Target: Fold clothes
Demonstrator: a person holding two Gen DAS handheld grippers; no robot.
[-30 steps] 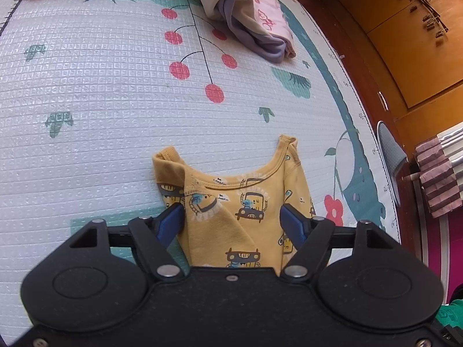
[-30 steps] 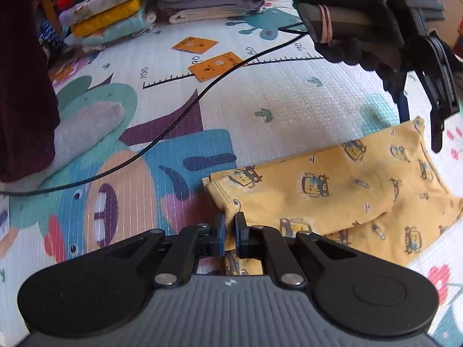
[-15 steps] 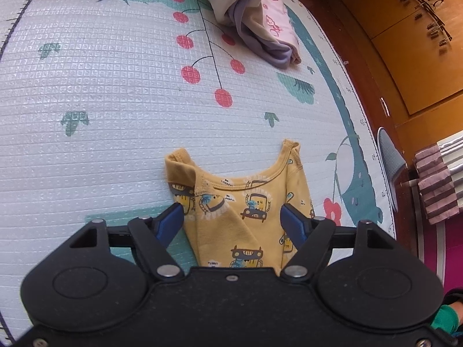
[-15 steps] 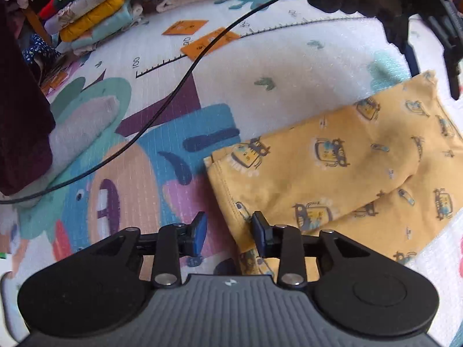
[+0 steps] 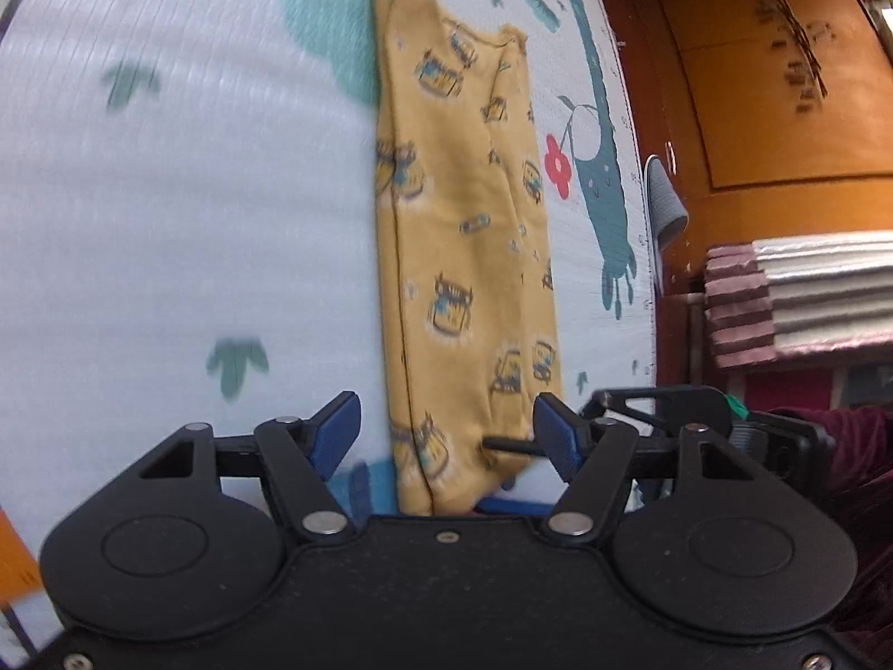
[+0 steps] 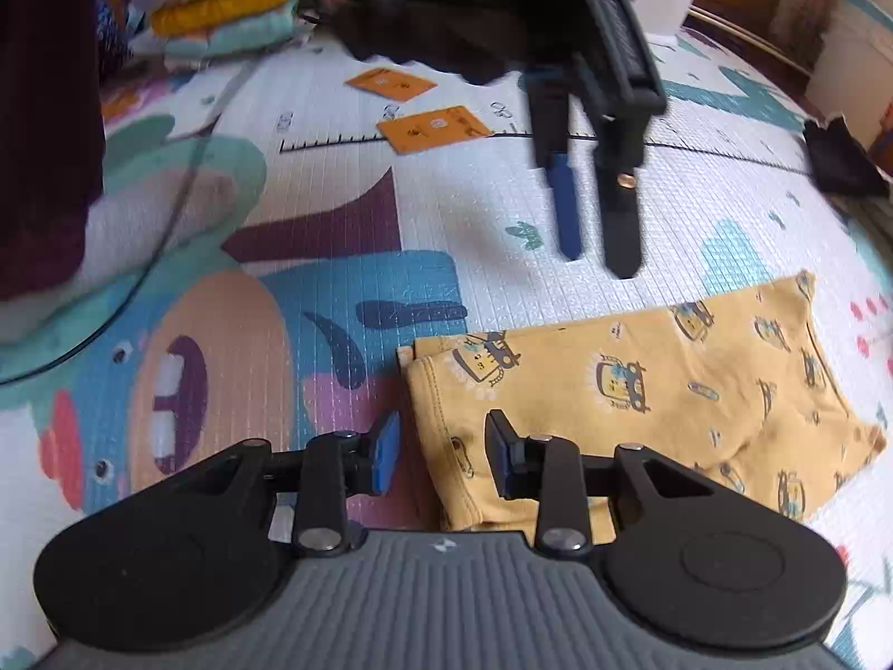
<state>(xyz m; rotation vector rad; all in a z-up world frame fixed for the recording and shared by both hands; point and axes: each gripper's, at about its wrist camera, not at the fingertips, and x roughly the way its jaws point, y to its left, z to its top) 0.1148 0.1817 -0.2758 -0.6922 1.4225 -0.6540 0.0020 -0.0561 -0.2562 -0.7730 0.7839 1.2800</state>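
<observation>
the yellow cotton child's shirt with small car prints (image 6: 630,391) lies folded into a long strip on the white foam play mat with cartoon animals (image 6: 346,206). the right hand-held gripper (image 6: 441,455) stands open over the hem end of the shirt and holds nothing. the left hand-held gripper (image 5: 443,432) is wide open above the same end, also empty. 2 orange cards (image 6: 432,128) lie further on the mat.

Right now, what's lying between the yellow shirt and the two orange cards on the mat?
Only bare play mat, seen in the right wrist view. The left hand-held gripper hangs open above that stretch, between the orange cards and the yellow shirt.
</observation>
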